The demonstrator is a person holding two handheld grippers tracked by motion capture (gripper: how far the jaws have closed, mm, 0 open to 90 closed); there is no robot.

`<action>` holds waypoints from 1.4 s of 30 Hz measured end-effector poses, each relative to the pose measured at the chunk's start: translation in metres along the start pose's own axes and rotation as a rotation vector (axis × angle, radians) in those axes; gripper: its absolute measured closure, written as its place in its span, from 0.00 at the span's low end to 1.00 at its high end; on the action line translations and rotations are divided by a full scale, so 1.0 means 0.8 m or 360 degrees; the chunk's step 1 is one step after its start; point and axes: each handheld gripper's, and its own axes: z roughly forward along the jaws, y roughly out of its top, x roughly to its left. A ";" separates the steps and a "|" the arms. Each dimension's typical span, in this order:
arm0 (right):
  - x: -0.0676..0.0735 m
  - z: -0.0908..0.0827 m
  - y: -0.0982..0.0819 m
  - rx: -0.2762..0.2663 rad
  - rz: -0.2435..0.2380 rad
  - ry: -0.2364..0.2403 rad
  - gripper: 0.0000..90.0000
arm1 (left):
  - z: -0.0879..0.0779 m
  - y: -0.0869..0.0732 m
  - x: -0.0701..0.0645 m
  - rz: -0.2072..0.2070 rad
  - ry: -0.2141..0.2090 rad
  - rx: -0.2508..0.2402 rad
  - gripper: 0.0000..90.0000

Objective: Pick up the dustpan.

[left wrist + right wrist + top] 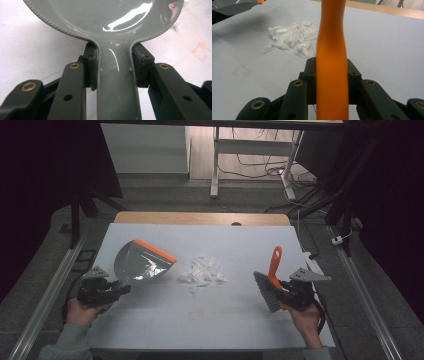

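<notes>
A grey dustpan [142, 263] with an orange lip is held above the left of the white table, its mouth turned toward the middle. My left gripper [121, 289] is shut on the dustpan's handle [115, 75], with a pad pressed on each side. A brush [270, 280] with an orange handle [332, 62] and grey bristles is at the right, and my right gripper [281, 292] is shut on that handle. Between the two lies a small heap of white paper scraps [202, 271], also lying ahead of the right gripper as paper scraps [290, 36].
The white table top [210, 320] has a wooden strip [200, 218] along its far edge. Metal rails run down both sides. A white desk frame [216, 165] and loose cables stand on the floor beyond.
</notes>
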 end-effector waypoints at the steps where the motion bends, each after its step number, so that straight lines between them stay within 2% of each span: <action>1: 0.000 0.000 0.000 -0.0003 0.0002 0.0001 0.78 | -0.001 0.000 -0.001 0.0008 0.0000 0.0002 0.68; 7: 0.001 0.001 0.001 -0.0010 0.0013 0.0011 0.78 | -0.009 -0.002 -0.003 0.0050 -0.0067 -0.0001 0.68; 10: 0.001 0.002 0.002 -0.0017 0.0010 0.0014 0.78 | -0.010 -0.005 -0.004 0.0060 -0.0112 0.0034 0.68; 17: 0.004 0.006 0.007 -0.0029 0.0007 0.0032 0.78 | -0.012 -0.016 -0.007 0.0115 -0.0125 0.0082 0.68; 26: 0.006 0.015 0.012 -0.0032 0.0008 0.0032 0.78 | -0.006 -0.030 -0.009 0.0176 -0.0182 0.0159 0.68; 36: 0.007 0.023 0.021 -0.0061 0.0016 0.0034 0.78 | 0.011 -0.036 -0.025 0.0347 -0.0266 0.0259 0.68; 42: 0.005 0.024 0.022 -0.0066 0.0022 0.0029 0.78 | 0.023 -0.036 -0.035 0.0399 -0.0278 0.0318 0.68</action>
